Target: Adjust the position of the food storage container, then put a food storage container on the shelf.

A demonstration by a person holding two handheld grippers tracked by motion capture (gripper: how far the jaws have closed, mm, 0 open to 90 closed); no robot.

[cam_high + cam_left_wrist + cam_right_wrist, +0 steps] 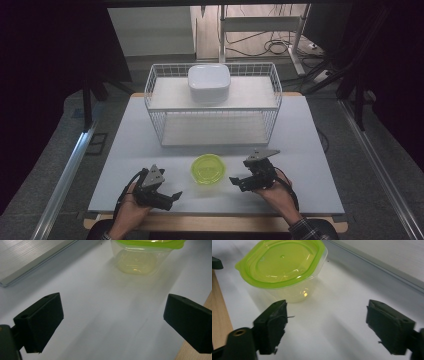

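A clear plastic container with a lime-green lid (208, 169) stands on the white table (310, 150) near its front edge, between the two grippers. My left gripper (174, 195) rests to its left, open, nothing between its jaws; in the left gripper view the container (143, 257) sits ahead beyond the gripper (113, 322). My right gripper (234, 181) is just right of the container, open and apart from it. In the right gripper view the lidded container (283, 267) lies ahead to the left of the open gripper (327, 327), whose left pad (274, 325) is close to its base.
A white wire basket (155, 90) stands at the back middle of the table, with a white square lidded box (209, 83) on its upper shelf. The table's wooden front edge (215, 222) runs below the hands. Cables and metal legs lie on the floor behind.
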